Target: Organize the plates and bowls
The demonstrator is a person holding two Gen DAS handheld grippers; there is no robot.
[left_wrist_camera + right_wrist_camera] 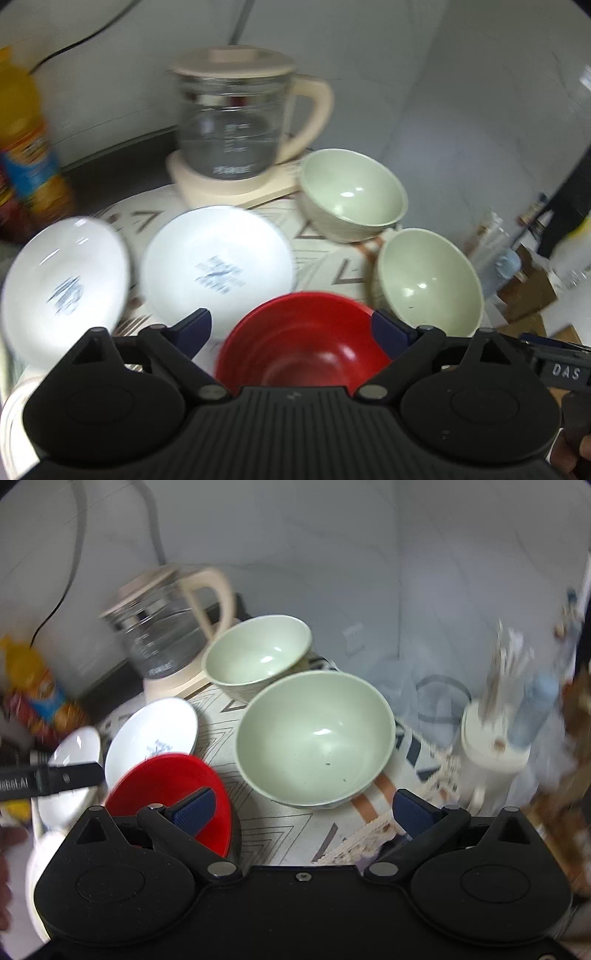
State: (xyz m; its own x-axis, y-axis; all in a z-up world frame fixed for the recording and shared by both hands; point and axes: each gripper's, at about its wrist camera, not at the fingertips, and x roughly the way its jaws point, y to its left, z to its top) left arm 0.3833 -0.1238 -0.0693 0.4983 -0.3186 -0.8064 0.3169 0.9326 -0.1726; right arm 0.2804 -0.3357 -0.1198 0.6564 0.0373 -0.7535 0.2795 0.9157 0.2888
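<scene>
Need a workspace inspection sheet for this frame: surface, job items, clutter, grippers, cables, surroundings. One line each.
Surface: patterned tablecloth with a fringed edge, covering the table.
Job's things: red bowl; two pale green bowls, the near green bowl and the far green bowl, both upright; two white plates with blue print. All look empty.
Clutter: glass kettle with beige lid and handle on its base; yellow juice bottle; white holder with sticks, blurred.
Grippers: left gripper open, fingers either side of the red bowl; right gripper open, holding nothing.
Cables: black cable hanging down the wall behind the kettle.
Surroundings: grey wall; cardboard boxes at right.
</scene>
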